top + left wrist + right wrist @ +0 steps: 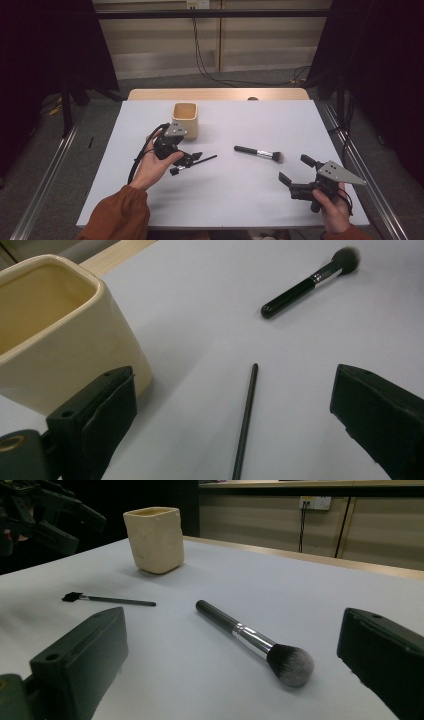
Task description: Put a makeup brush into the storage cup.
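Your left gripper (189, 159) hangs over the thin brush (196, 163), jaws apart and empty. In the left gripper view the handle of that brush (246, 420) runs up the middle of the frame between the two jaws, closer to the right one than the left, touching neither. Its long axis therefore lies roughly along the gripper's line of sight, not across the gap. Judgement: closing as you stand would pinch across the handle, which is the grip you want, provided you come down onto it first.

Position: the thin brush lies flat on the white table (235, 200), just in front of the cream cup (185, 119), small dark head toward you, tip of the handle pointing toward the thick brush (260, 153). Your left hand (155, 167) is plainly the nearer one to it.

Your right gripper (297, 176) is held low at the right front of the table, jaws wide apart, holding nothing. In the right gripper view the thick brush (255, 642) lies ahead between the jaws, bristles nearer, handle angled away to the left.

Appearance of the thin brush: a slim, straight black stick, matt, with a short flat dark head (72, 597). It likely needs a low, level pinch.
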Demonstrator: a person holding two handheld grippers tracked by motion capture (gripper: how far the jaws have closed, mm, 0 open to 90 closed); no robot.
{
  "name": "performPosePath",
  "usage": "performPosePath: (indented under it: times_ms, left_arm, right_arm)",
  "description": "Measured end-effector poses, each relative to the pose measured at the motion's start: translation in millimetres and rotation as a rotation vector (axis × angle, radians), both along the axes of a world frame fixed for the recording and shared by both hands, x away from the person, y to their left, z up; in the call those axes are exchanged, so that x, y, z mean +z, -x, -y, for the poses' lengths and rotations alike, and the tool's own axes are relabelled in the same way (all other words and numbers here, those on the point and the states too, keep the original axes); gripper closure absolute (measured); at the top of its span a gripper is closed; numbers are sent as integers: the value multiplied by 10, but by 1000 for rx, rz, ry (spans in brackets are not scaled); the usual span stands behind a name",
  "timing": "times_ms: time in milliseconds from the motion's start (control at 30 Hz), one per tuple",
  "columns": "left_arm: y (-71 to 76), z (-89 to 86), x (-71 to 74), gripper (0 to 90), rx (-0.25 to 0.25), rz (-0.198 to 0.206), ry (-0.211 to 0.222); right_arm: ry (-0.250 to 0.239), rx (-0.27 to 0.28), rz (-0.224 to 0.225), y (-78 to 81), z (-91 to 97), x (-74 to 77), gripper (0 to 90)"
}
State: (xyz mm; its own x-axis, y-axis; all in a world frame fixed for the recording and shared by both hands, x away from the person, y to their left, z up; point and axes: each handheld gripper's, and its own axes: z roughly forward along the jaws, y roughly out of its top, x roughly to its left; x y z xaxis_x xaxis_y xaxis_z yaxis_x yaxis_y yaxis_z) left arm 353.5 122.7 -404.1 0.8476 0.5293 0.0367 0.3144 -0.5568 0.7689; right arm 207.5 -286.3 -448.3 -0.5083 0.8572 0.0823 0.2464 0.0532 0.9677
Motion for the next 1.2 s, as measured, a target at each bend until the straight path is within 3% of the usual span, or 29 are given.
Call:
performPosePath:
  times_ms: [33,67,133,167,333,433,467,500,533,567,633,700,800,933,1000,1200]
  left_arm:
    - [-16,0,15,48,-20,-19,-28]
    - [-21,17,10,48,-18,-29,-23]
    - [-53,35,-5,48,-30,-56,-82]
    - [-53,35,-5,48,-30,-56,-82]
    - [-99,61,-36,59,-59,-88,-180]
    - [-132,66,-38,76,-62,-114,-170]
    - [-147,69,-28,75,-73,-105,-197]
    - [-147,78,-29,75,-67,-104,-197]
    - [-166,89,-18,76,-93,-128,-233]
    - [-166,89,-18,72,-93,-128,-233]
    - [-179,127,-44,66,-107,-185,-268]
    - [-189,166,-79,62,-121,-202,-329]
    - [-222,207,-150,57,-134,-249,-380]
    - [-279,219,-224,76,-140,-315,-392]
    - [-309,212,-246,79,-124,-332,-407]
    - [-341,235,-320,79,-145,-360,-447]
  right_arm:
    - [0,0,0,0,0,0,0]
    - [-1,0,1,1,-6,2,0]
    - [-2,1,2,3,-6,2,0]
    - [-1,1,2,3,-4,2,0]
    - [-5,1,0,0,-7,0,0]
    - [-1,2,1,0,-4,0,0]
    - [-1,6,2,0,-5,0,0]
    - [-1,6,2,0,-5,0,0]
    - [0,7,1,0,-6,1,0]
    - [1,7,1,1,-6,1,0]
    - [-2,6,-1,0,-10,0,0]
    - [-2,7,-2,0,-10,-1,0]
    - [-2,8,-3,0,-11,-1,0]
    - [1,14,-4,-2,-9,-4,0]
    - [4,10,-8,-2,-12,-7,0]
    - [10,17,-9,-6,-15,-10,0]
